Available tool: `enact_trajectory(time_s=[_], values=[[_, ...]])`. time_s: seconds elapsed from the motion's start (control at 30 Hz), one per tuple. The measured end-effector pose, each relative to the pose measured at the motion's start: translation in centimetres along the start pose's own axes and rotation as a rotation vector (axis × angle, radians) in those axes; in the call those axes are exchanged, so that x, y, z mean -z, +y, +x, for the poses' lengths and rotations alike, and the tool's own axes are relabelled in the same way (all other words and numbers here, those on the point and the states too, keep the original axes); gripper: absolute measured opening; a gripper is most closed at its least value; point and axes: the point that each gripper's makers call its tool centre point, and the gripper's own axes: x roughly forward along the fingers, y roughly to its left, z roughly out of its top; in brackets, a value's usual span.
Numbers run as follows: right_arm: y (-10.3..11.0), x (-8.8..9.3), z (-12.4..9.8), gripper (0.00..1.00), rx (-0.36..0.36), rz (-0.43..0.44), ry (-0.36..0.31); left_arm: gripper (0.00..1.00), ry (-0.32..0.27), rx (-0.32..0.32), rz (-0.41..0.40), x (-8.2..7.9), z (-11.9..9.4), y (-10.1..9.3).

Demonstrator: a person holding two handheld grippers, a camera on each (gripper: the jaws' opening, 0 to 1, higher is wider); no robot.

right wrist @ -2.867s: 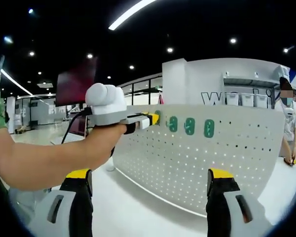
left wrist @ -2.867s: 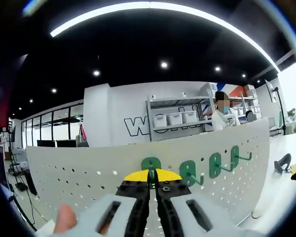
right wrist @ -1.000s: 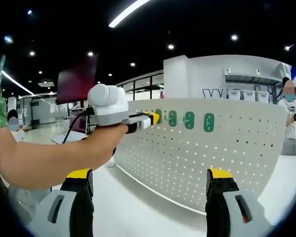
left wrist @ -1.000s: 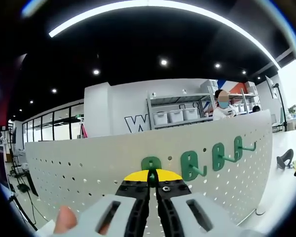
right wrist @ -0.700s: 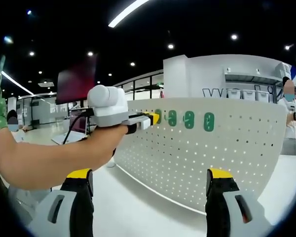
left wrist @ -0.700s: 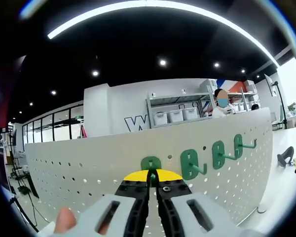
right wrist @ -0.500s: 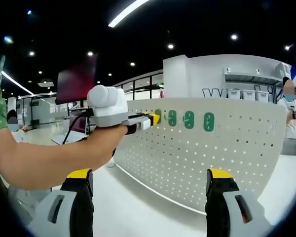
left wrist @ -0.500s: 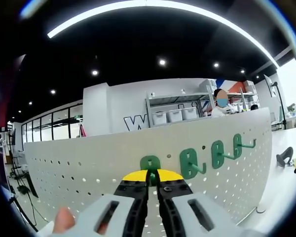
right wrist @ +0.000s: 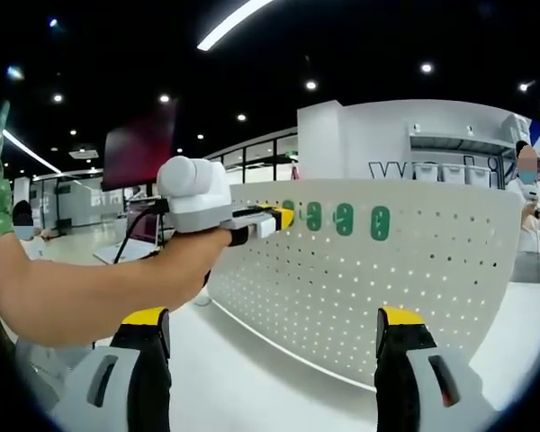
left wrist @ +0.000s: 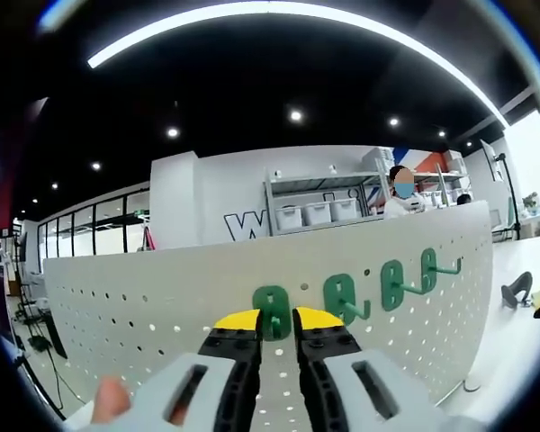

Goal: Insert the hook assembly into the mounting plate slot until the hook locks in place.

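In the left gripper view, the left tool (left wrist: 275, 320) is at the white perforated mounting plate (left wrist: 162, 297), its yellow-tipped jaws a little apart with a narrow gap between them. A green hook assembly (left wrist: 272, 312) sits in that gap, seated flat against the plate near its upper edge; whether the jaw tips touch it cannot be told. To its right along the same row, three more green hooks (left wrist: 391, 283) are mounted on the plate, each with a prong projecting outward. A fingertip (left wrist: 111, 400) of the person shows beside the tool body at lower left. The plate stands upright on a white desk (left wrist: 513, 342). In the right gripper view, the right tool (right wrist: 274, 328) is wide apart, holding nothing and touching nothing, well short of the plate (right wrist: 378, 288). The person's forearm (right wrist: 90, 288) reaches across from the left, carrying the left tool (right wrist: 283, 214) with its tips at the leftmost of the green hooks (right wrist: 343, 219) along the plate's top row. A person stands beyond the plate's far end, near shelving with white bins.
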Motion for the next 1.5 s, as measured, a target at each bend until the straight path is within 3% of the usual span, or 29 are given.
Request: enact_trajectory(time_s=[0.33,0.73,1.27,1.5], values=[[0.3,-0.2,-0.3,0.97,0.0,-0.003,-0.003,0.2,0.014,0.016,-0.02,0.3,-0.6,0.0],[0.7,-0.5,-0.8,0.97,0.011,-0.005,-0.009,0.34,0.033,0.04,-0.032,0.8,-1.4,-0.2],[1.4,-1.1,-1.4,0.97,0.028,-0.011,-0.016,0.72,0.11,0.128,-0.081,2.8,-3.4,-1.3],[1.8,-1.4,-1.8,0.97,0.037,-0.013,-0.02,0.97,0.119,0.139,-0.107,2.6,-4.1,-1.4]])
